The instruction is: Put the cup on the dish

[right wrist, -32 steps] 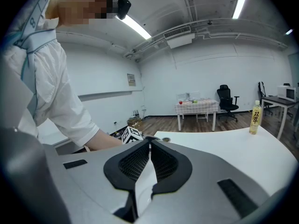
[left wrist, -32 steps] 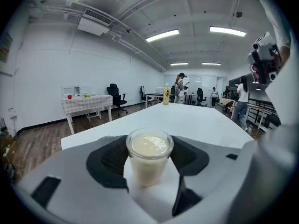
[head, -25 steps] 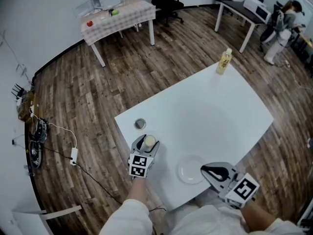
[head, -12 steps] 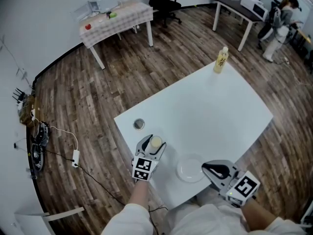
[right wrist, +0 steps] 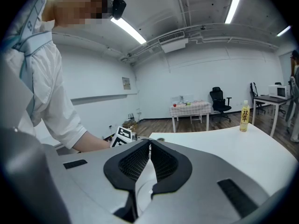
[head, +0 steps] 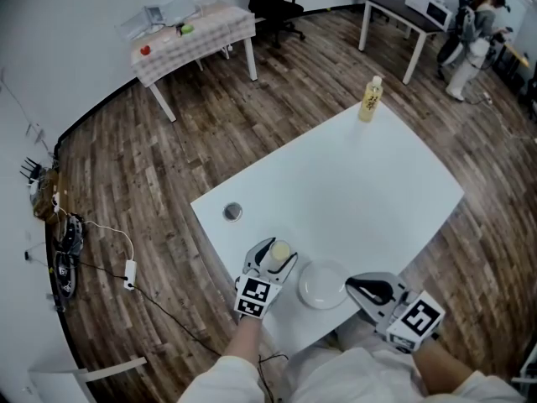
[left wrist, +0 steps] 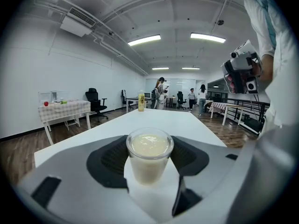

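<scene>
A small clear cup [head: 279, 252] of creamy liquid sits between the pads of my left gripper [head: 277, 255], which is shut on it. Seen along the jaws in the left gripper view, the cup [left wrist: 149, 155] stands upright, gripped on both sides by my left gripper [left wrist: 149, 161]. The white dish [head: 323, 285] lies on the white table [head: 352, 191] near its front edge, just right of the cup. My right gripper [head: 352, 289] hovers at the dish's right rim. Its jaws [right wrist: 149, 146] are shut with nothing between them.
A yellow drink bottle [head: 369, 99] stands at the table's far corner. A small round metal lid [head: 232, 211] lies near the left corner. The table's front edge runs close under both grippers. A checked table [head: 189, 36], office chairs and people stand far off.
My left gripper has carried the cup to the right and nearer, from beside the metal lid to the dish's left rim. The right gripper has stayed in place.
</scene>
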Action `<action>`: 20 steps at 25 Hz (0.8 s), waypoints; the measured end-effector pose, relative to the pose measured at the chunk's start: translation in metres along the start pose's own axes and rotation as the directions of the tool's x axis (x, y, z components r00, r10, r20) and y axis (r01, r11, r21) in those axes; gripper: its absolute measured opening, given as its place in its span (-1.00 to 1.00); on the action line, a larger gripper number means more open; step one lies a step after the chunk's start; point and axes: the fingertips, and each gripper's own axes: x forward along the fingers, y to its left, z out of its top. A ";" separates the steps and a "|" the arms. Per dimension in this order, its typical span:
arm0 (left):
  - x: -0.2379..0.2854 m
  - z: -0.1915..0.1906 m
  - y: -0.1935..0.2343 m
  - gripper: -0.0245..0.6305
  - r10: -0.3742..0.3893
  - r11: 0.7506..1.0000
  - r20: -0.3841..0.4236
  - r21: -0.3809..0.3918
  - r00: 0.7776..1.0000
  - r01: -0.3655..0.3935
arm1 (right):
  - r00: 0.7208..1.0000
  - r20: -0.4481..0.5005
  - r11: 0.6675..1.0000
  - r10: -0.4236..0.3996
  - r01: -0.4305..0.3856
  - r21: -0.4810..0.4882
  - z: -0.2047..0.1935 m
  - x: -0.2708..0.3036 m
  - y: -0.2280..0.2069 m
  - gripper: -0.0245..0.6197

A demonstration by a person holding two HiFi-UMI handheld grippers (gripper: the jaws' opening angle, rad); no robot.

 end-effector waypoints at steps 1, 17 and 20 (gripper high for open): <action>0.001 0.000 -0.007 -0.11 -0.014 1.000 -0.001 0.002 1.000 0.014 | 1.000 -0.001 1.000 -0.003 0.003 0.001 -0.001 -0.001 0.000 -0.82; 0.014 -0.006 -0.103 -0.11 -0.242 0.968 -0.048 0.063 0.969 0.245 | 0.999 -0.010 0.999 -0.039 0.039 0.015 -0.009 -0.021 -0.009 -0.82; 0.015 -0.009 -0.118 -0.11 -0.278 0.956 -0.062 0.074 0.958 0.283 | 0.999 -0.007 0.999 -0.045 0.045 0.022 -0.011 -0.022 -0.010 -0.82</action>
